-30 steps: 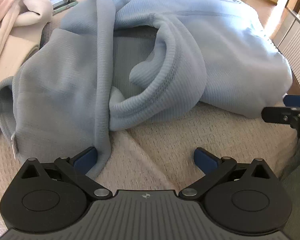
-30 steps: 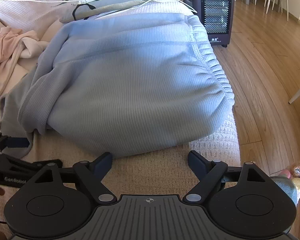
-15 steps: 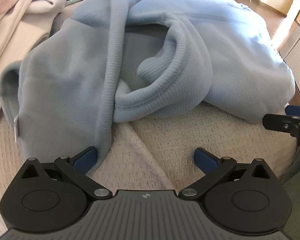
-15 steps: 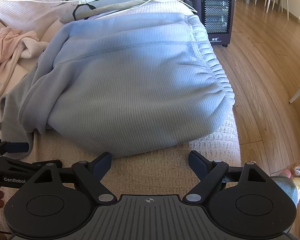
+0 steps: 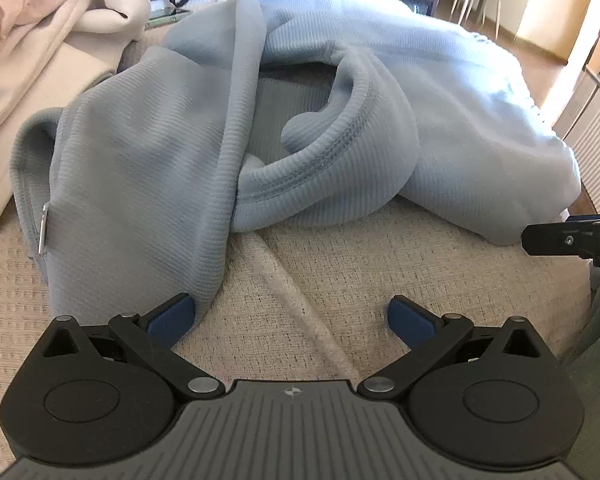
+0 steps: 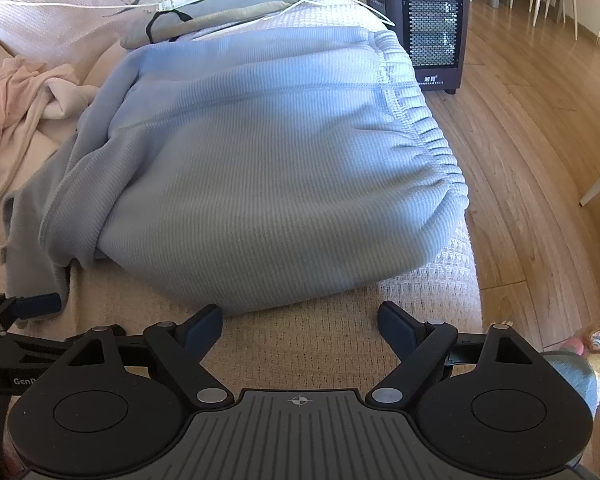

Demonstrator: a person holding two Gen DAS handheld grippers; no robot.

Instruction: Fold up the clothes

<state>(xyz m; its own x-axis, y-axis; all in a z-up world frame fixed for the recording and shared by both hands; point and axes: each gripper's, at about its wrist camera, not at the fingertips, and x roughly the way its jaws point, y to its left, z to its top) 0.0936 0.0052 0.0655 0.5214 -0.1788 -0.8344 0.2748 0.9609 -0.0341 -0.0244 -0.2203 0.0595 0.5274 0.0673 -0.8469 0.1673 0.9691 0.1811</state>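
1. Beige woven bed cover (image 5: 340, 264) is carrying the light blue sweatshirt (image 6: 260, 168) (crumpled, sleeve folded over);
2. left gripper (image 5: 290, 316) is standing released, its pad touching the sleeve edge;
3. right gripper (image 6: 300, 326) is standing released, just beside the hem.

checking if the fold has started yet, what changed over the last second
Only the left hand-held gripper shifted: its view pulled back slightly, so the blue sweatshirt sits a little lower in the left wrist view. Nothing was grasped or released. The right hand-held gripper stayed put, open; the sweatshirt lies unchanged on the beige blanket.
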